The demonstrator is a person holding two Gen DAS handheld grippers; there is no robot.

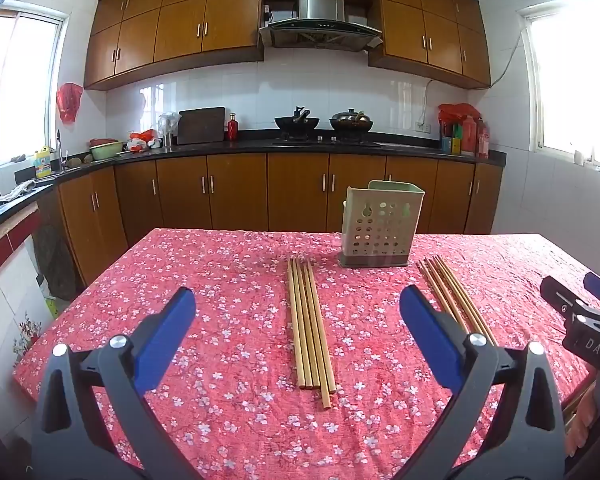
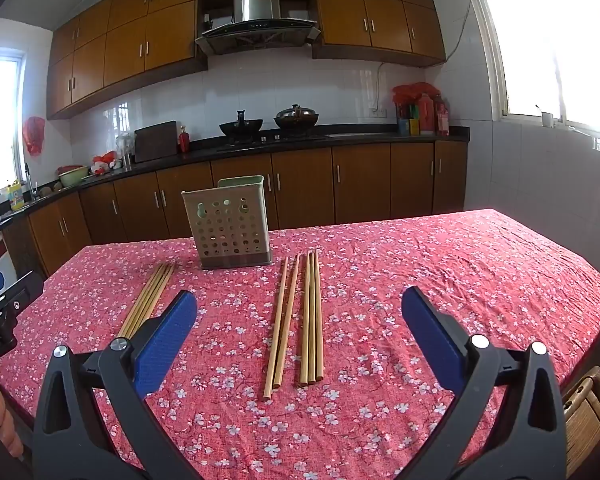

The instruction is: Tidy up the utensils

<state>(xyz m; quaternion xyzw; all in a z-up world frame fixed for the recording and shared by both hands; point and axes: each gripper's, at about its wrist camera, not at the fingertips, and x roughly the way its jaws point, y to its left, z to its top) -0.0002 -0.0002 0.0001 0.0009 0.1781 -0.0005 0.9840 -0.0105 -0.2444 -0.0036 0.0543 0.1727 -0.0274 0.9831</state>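
Two bundles of wooden chopsticks lie on the red floral tablecloth. In the left wrist view the left bundle (image 1: 310, 328) lies straight ahead of my open left gripper (image 1: 298, 304), and the right bundle (image 1: 454, 300) lies beyond its right finger. In the right wrist view the right bundle (image 2: 296, 320) lies ahead of my open right gripper (image 2: 300, 304); the left bundle (image 2: 148, 300) is partly hidden by its left finger. A pale perforated utensil holder (image 1: 380, 226) (image 2: 232, 226) stands upright behind both bundles. Both grippers are empty and above the table.
The table (image 1: 220, 280) (image 2: 460, 280) has its far edge just behind the holder. Kitchen cabinets and a counter with woks (image 1: 324, 122) stand beyond. The right gripper's body (image 1: 580, 312) shows at the right edge. A wicker chair (image 2: 588, 408) sits at the table's right.
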